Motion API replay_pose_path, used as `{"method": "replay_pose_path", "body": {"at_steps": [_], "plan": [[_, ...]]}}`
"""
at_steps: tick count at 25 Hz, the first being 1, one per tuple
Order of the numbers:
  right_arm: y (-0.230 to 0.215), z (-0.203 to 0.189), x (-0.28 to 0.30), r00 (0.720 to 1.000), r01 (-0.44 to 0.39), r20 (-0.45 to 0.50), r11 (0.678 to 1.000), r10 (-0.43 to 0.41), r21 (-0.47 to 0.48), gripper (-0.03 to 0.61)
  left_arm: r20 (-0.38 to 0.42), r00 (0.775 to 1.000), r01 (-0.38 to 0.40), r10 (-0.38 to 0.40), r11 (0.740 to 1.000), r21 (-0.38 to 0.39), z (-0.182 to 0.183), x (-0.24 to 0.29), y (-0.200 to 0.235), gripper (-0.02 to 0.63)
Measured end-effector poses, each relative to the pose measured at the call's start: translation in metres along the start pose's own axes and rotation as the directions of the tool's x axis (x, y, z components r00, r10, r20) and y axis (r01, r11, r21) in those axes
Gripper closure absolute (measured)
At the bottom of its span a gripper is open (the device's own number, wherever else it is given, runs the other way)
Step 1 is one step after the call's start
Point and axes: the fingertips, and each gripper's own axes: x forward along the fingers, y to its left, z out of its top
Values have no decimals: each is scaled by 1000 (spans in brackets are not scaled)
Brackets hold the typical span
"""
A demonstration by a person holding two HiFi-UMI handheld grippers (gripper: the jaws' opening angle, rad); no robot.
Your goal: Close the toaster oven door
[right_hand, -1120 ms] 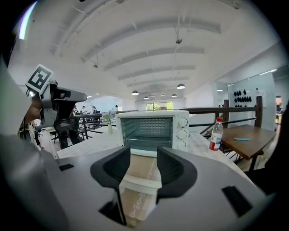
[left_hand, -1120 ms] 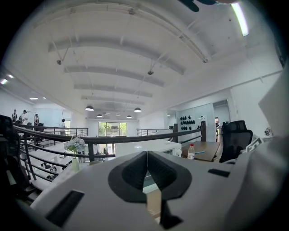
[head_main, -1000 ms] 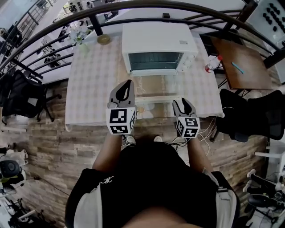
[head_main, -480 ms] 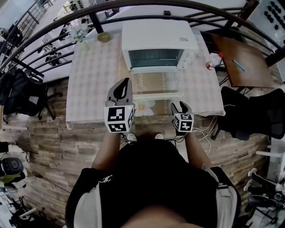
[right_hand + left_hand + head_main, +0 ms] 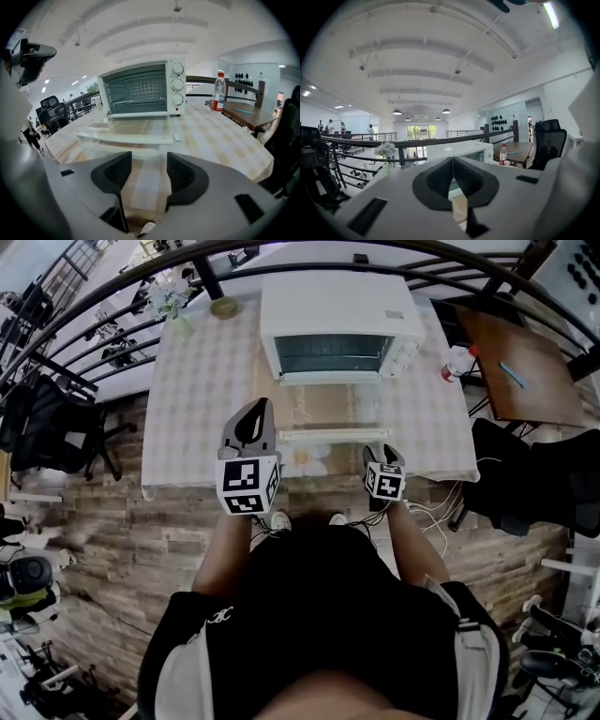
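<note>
The white toaster oven (image 5: pixel 337 329) stands at the back of the checked table (image 5: pixel 202 418). Its glass door (image 5: pixel 328 409) lies folded down flat toward me, the white handle (image 5: pixel 333 435) at its front edge. My right gripper (image 5: pixel 383 452) hangs low at the table's front edge, just right of the handle's end, and touches nothing. Its jaws have just been opening and now stand open with nothing between them; in the right gripper view (image 5: pixel 149 161) the handle (image 5: pixel 126 137) lies a little ahead. My left gripper (image 5: pixel 259 406) is held higher, left of the door, shut and empty (image 5: pixel 453 160).
A vase of flowers (image 5: pixel 173 310) and a small bowl (image 5: pixel 223 306) sit at the table's back left. A bottle (image 5: pixel 457 364) stands right of the oven. A brown side table (image 5: pixel 520 371) and a black chair (image 5: pixel 534 474) are to the right. A railing (image 5: pixel 112 296) runs behind.
My right gripper has sunk toward the table's front edge and its jaws have opened wider. The left gripper has stayed roughly where it was.
</note>
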Motion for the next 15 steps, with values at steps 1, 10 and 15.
{"method": "replay_pose_path", "body": {"at_steps": [1, 10, 15], "plan": [[-2, -3, 4, 1000, 6, -10, 1000, -6, -1, 348, -3, 1000, -3, 3, 1000, 1, -1, 0, 0, 600], [-13, -2, 27, 999, 51, -5, 998, -51, 28, 348, -11, 999, -45, 45, 999, 16, -2, -10, 14, 598], [-18, -2, 35, 998, 63, -10, 998, -63, 16, 376, -13, 998, -66, 67, 998, 20, -2, -16, 20, 598]]}}
